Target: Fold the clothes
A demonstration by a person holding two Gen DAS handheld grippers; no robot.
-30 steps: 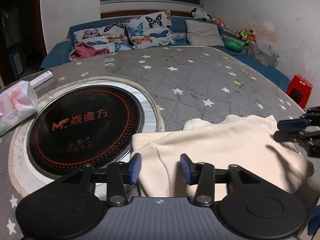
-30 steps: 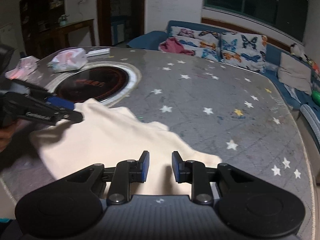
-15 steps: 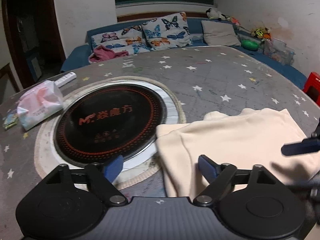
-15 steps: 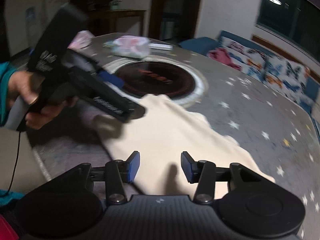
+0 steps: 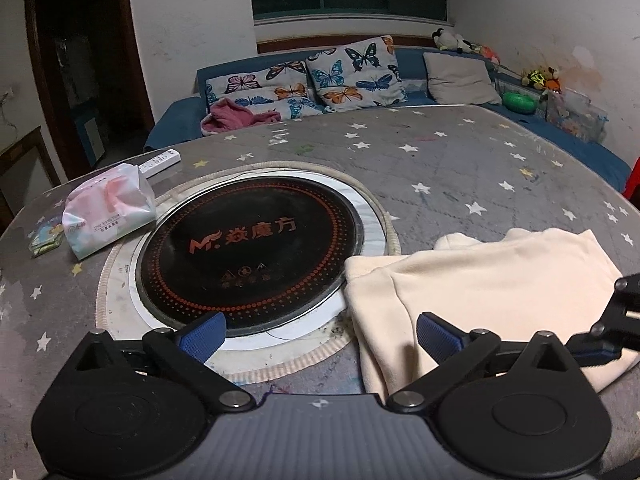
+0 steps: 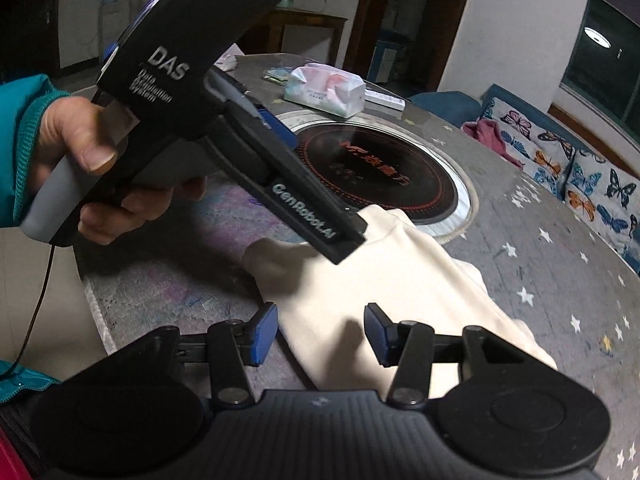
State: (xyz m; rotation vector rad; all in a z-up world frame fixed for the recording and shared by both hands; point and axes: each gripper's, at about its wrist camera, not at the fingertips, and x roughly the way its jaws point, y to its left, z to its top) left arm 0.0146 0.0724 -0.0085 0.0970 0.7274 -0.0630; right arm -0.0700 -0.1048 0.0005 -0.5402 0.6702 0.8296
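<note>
Both hand-held grippers have spread wider, the left hand-held gripper (image 5: 318, 334) and right hand-held gripper (image 6: 322, 334) now gaping empty over the folded cream fleece garment (image 5: 480, 280) beside the round black cooktop (image 5: 248, 256), seemingly released.

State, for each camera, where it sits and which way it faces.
Left wrist view: on the left tongs, facing across the grey star-patterned round table toward the butterfly cushions; its blue pads stand wide apart, and the right tongs' tip shows at the right edge.
Right wrist view: on the right tongs, open, facing leftward; a hand in a teal sleeve holds the left tongs.
Both views show the cream folded garment, the black round hotplate and the white-pink tissue pack.
</note>
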